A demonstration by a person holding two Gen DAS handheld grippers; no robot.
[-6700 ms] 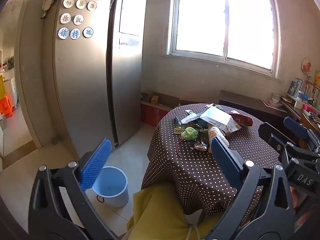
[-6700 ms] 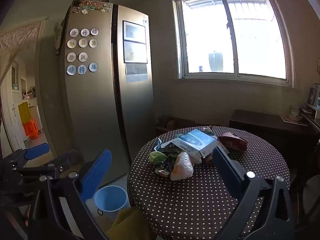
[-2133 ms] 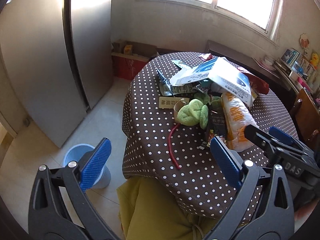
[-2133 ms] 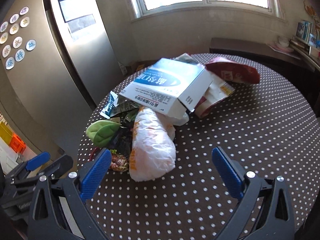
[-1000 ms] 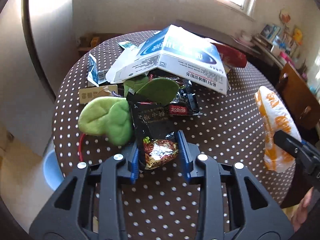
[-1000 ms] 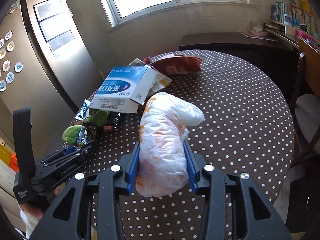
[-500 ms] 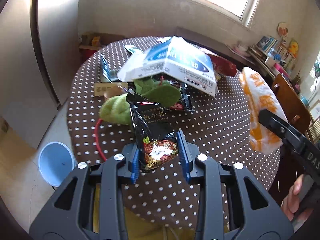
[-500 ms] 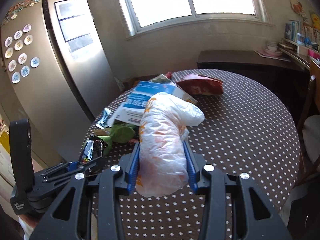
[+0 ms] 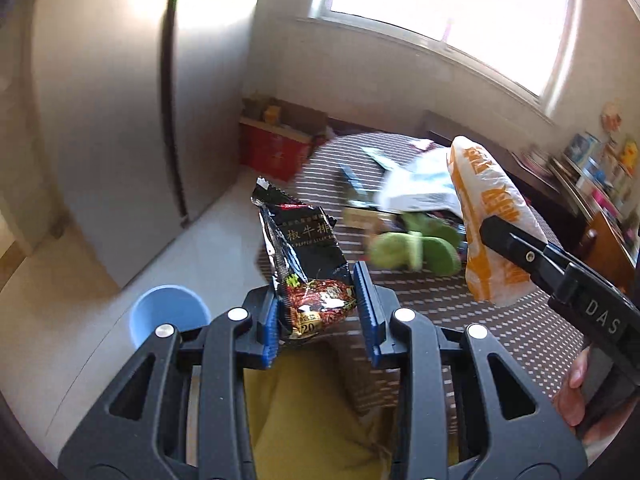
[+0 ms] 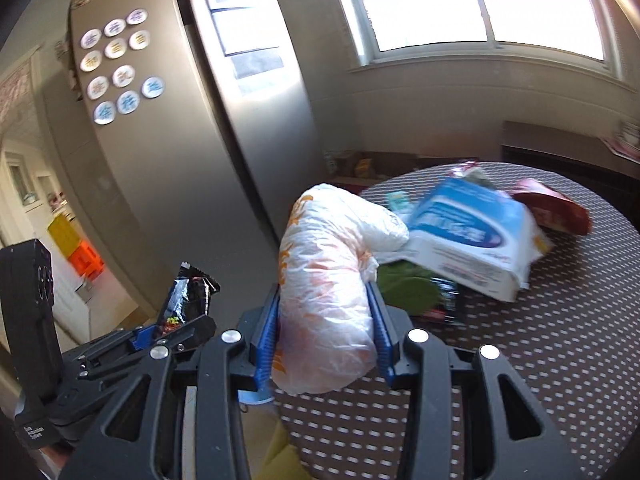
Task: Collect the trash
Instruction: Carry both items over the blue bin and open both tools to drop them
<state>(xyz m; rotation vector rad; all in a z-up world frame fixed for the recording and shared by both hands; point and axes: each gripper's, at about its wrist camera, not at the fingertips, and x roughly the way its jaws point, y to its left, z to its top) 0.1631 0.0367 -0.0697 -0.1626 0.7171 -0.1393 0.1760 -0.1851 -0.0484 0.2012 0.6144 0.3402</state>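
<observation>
The left claw (image 9: 318,312) grips a black snack wrapper (image 9: 306,264); the right claw (image 10: 324,340) clamps a white-and-orange plastic bag (image 10: 324,280). Both are lifted off the bench (image 10: 540,360), mid-carry. Next, probably: reach over the blue bin (image 9: 170,316) and release.

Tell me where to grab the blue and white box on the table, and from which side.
Grip the blue and white box by its low front edge, the white side wall facing the camera. It lies tilted, propped on other trash, so that thin wall is exposed and probably fits between the fingers. Come from the near side, over the bare table; the red bag crowds the far side.
</observation>
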